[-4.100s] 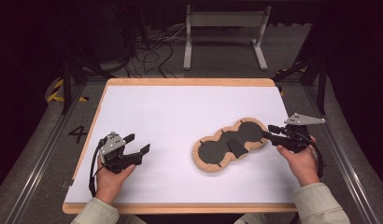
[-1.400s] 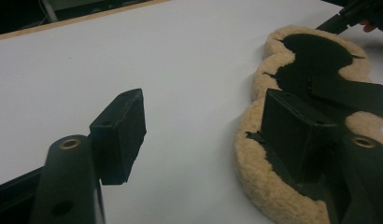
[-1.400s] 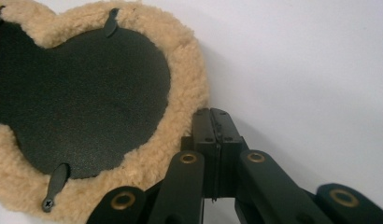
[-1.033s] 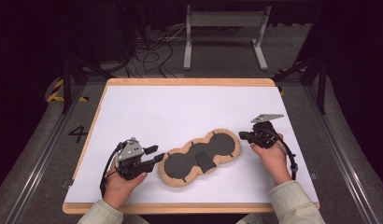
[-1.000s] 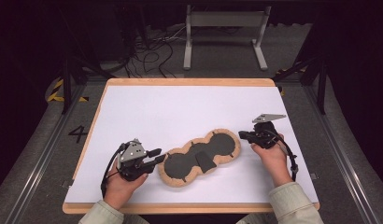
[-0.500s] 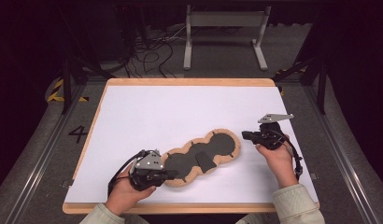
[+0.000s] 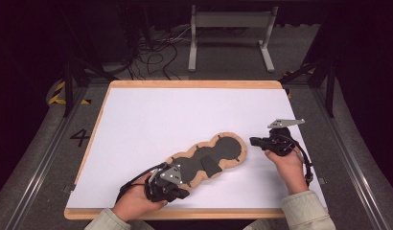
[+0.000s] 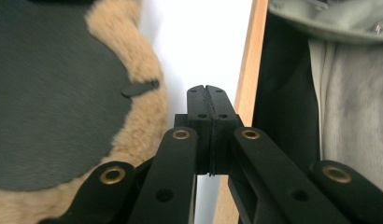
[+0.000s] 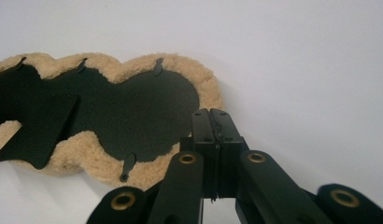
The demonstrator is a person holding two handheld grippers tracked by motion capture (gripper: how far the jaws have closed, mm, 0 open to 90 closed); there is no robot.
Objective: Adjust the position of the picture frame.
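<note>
A long, lobed picture frame (image 7: 218, 152) with a tan fleece border lies face down on the white table top, its black backing and stand flap (image 7: 210, 165) facing up. My left gripper (image 7: 181, 193) is shut and holds nothing. It sits at the frame's near-left end, close to the table's front edge. In the left gripper view the closed jaws (image 8: 206, 88) lie just right of the fleece border (image 8: 147, 107). My right gripper (image 7: 254, 141) is shut and holds nothing, just off the frame's right end. In the right gripper view its tips (image 9: 209, 112) sit beside the frame (image 9: 133, 112).
The wooden table edge (image 8: 248, 70) and a person's light sleeve (image 8: 348, 93) lie right beside the left gripper. White table surface (image 7: 185, 115) stretches behind the frame. A metal stand (image 7: 228, 33) and cables lie on the floor beyond the table.
The frame slid left across the table from the first frame, then stayed put. My left gripper moved right along the front edge to the frame's near end. The right gripper drew slightly back.
</note>
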